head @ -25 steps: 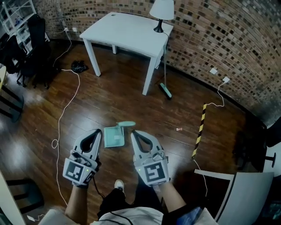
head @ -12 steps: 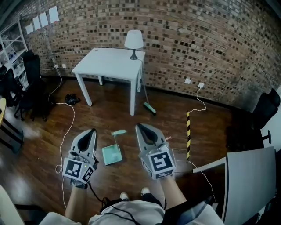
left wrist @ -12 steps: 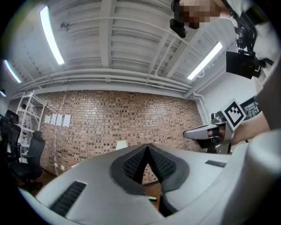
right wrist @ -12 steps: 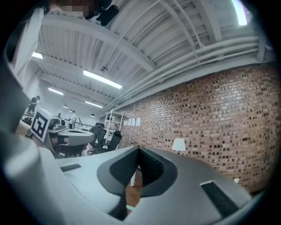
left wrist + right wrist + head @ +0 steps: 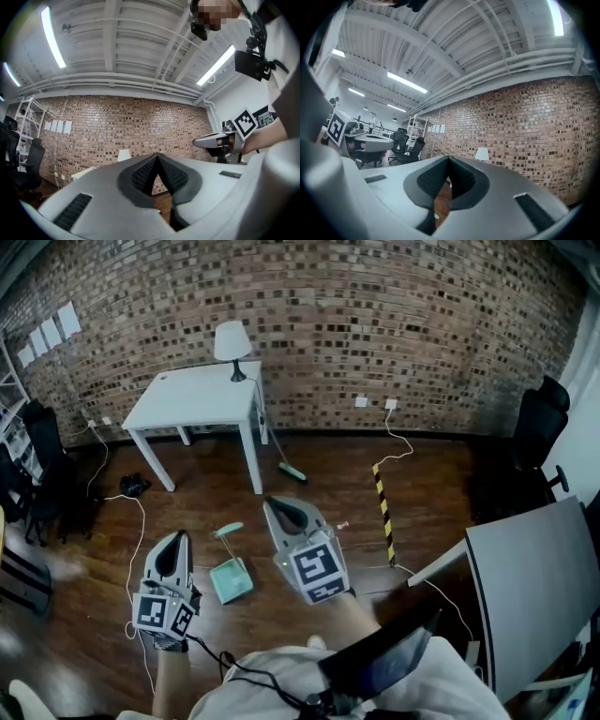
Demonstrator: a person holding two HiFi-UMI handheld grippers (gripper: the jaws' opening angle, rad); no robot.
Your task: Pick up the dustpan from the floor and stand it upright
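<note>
The floor (image 5: 441, 474) is dark brown wood and shines a little, and the wall (image 5: 375, 315) behind it is made of red and brown bricks. One white worktop (image 5: 197, 395) stands by the wall, with one white lamp (image 5: 232, 341) on its far corner. The dustpan (image 5: 231, 579) is light green and lies on the floor in front of the worktop, well apart from it, with its handle pointing back toward the worktop. One brush (image 5: 291, 472) rests on the floor just beside the worktop's right leg. One yellow and black striped strip (image 5: 382, 512) lies on the floor to the right of the worktop. Two white plugs (image 5: 361, 401) sit low on the wall, also to the right. There are two claws, and each has a black and white square sign on it. The left claw (image 5: 175, 536) is clenched with nothing in it, up above the floor to the left of the dustpan. The right claw (image 5: 273, 502) is clenched and empty too, on the dustpan's right, nearer the worktop.
</note>
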